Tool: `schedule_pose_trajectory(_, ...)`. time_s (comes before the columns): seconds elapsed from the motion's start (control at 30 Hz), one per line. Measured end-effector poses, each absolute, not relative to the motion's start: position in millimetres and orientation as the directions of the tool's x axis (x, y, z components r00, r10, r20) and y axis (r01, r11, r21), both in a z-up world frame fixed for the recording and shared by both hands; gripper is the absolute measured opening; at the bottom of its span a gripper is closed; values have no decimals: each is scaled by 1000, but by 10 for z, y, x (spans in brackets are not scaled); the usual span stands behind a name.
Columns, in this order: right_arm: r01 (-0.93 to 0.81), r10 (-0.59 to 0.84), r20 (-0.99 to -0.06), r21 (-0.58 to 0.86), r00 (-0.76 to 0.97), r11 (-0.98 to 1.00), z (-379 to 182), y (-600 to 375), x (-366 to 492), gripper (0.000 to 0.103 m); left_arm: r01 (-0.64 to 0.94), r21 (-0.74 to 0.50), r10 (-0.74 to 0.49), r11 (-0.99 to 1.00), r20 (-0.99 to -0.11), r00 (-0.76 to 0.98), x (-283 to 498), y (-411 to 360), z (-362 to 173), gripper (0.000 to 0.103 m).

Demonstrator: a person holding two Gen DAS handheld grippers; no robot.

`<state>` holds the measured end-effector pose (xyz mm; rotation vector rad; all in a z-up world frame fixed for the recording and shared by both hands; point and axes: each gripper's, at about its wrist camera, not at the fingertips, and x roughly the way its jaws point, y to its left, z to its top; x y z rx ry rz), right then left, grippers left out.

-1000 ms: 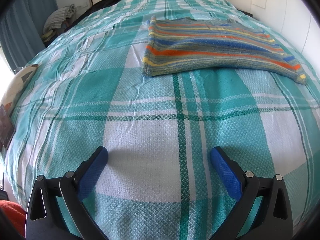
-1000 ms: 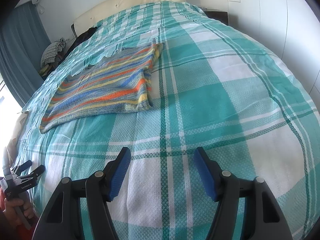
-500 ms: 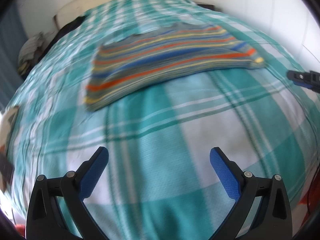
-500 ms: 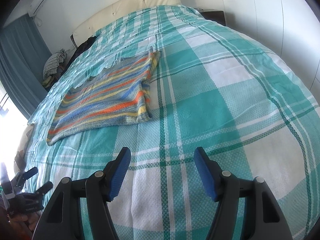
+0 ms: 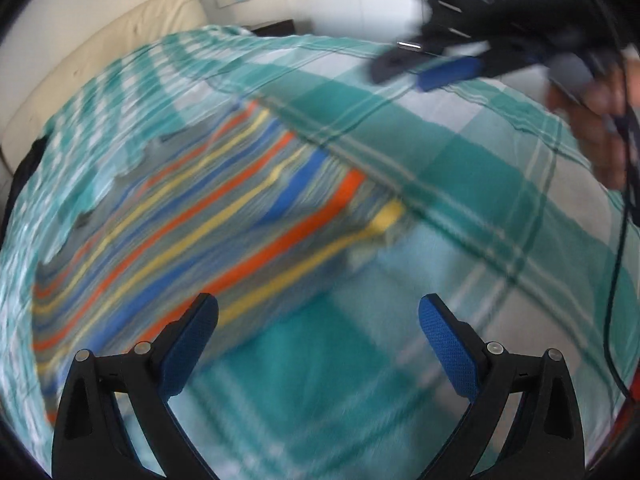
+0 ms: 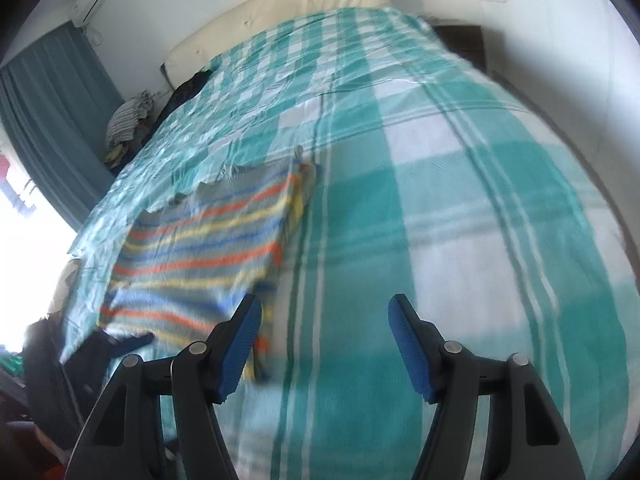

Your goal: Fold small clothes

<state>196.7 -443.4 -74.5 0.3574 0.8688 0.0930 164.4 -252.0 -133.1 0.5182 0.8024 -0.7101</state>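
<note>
We swung both tongs closer to striped cloth [image 5: 208,216]; before, it lay far up bed [image 6: 460,208]. Left tongs [image 5: 318,322] spread, hold nothing. Right tongs [image 6: 324,340] spread, hold nothing. Cloth flat on bed, near both. We think grabbing comes next.

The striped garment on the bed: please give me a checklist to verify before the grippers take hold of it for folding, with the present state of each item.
1. Left gripper open, nothing between its fingers: ok.
2. Right gripper open, nothing between its fingers: ok.
3. Striped garment lies spread on the checked bedspread, not bunched: ok.
4. Nothing lies on top of the garment: ok.
5. Either gripper touching the garment's edge: not ok, both are apart from the cloth.
6. Exact place of the near corners: cannot tell, both views are blurred.
</note>
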Motion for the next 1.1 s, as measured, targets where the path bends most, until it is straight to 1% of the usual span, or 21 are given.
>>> schedule_pose_trajectory(0.03, 27, 292, -726, 393, 622, 919, -771, -4462, 2217, 66, 742, 142, -377, 655, -790, 483, 1698, -2621, -1372, 101)
schedule_pose_trajectory(0.07, 3, 339, -722, 427, 603, 904, -793, -4470, 2379, 66, 747, 133, -382, 651, -794, 474, 1730, -2692, -1406, 93)
schedule_pose_trajectory(0.1, -26, 403, -719, 474, 567, 880, -845, -4473, 2606, 66, 754, 118, -393, 646, -796, 461, 1755, -2745, -1437, 80)
schedule_pose_trajectory(0.13, -41, 449, -719, 507, 531, 861, -910, -4458, 2822, 66, 762, 91, -417, 641, -792, 445, 1779, -2771, -1448, 74)
schedule_pose_trajectory(0.17, -44, 470, -724, 522, 505, 852, -978, -4434, 3007, 66, 766, 70, -436, 639, -787, 436, 1796, -2773, -1435, 57)
schedule_pose_trajectory(0.2, -32, 469, -735, 522, 489, 852, -1044, -4414, 3188, 66, 764, 64, -441, 643, -784, 437, 1807, -2772, -1424, 32)
schedule_pose_trajectory(0.23, -6, 456, -746, 518, 485, 855, -1115, -4399, 3357, 66, 755, 59, -443, 653, -779, 444, 1831, -2758, -1408, 19)
schedule_pose_trajectory(0.27, 20, 455, -748, 529, 483, 848, -1185, -4395, 3484, 66, 745, 45, -445, 666, -777, 444, 1865, -2739, -1396, 13)
schedule_pose_trajectory(0.3, 42, 476, -737, 561, 479, 827, -1264, -4384, 3611, 65, 737, -9, -470, 676, -775, 422, 1912, -2669, -1369, 11)
schedule_pose_trajectory(0.33, 51, 489, -730, 579, 478, 814, -1320, -4354, 3717, 52, 726, -48, -488, 686, -770, 411, 1946, -2615, -1341, 11)
schedule_pose_trajectory(0.37, 51, 466, -741, 556, 484, 830, -1322, -4304, 3784, 10, 712, -78, -504, 698, -759, 412, 1960, -2522, -1288, 10)
schedule_pose_trajectory(0.4, 64, 414, -766, 506, 492, 860, -1291, -4232, 3824, 9, 695, -99, -516, 712, -744, 424, 1962, -2410, -1225, 10)
schedule_pose_trajectory(0.47, 68, 395, -757, 498, 521, 865, -1157, -4155, 3821, 9, 647, -156, -540, 746, -712, 450, 1963, -2078, -1062, 9)
schedule_pose_trajectory(0.53, 11, 381, -745, 461, 547, 887, -885, -3951, 3794, 9, 585, -226, -556, 779, -680, 478, 1969, -1679, -903, 9)
schedule_pose_trajectory(0.63, -106, 435, -709, 459, 556, 882, -496, -3443, 3830, 9, 469, -340, -565, 815, -646, 513, 1965, -1035, -750, 9)
schedule_pose_trajectory(0.73, -197, 490, -693, 462, 529, 865, -324, -2774, 3978, 9, 352, -391, -526, 850, -648, 551, 2007, -423, -710, 9)
schedule_pose_trajectory(0.93, -281, 515, -736, 432, 439, 857, -620, -1469, 4356, 9, 160, -423, -434, 892, -701, 565, 2106, 373, -977, 9)
schedule_pose_trajectory(1.0, -303, 503, -767, 408, 399, 862, -822, -1087, 4442, 10, 88, -419, -396, 904, -741, 542, 2132, 554, -1145, 13)
schedule_pose_trajectory(1.03, -305, 517, -766, 424, 381, 853, -911, -1002, 4467, 15, 50, -411, -374, 910, -766, 522, 2136, 641, -1234, 16)
schedule_pose_trajectory(1.07, -305, 544, -756, 455, 365, 837, -987, -942, 4477, 20, 28, -411, -367, 911, -780, 507, 2143, 695, -1280, 27)
schedule_pose_trajectory(1.1, -302, 579, -736, 496, 351, 814, -1065, -885, 4474, 28, 15, -426, -375, 905, -779, 502, 2127, 741, -1310, 28)
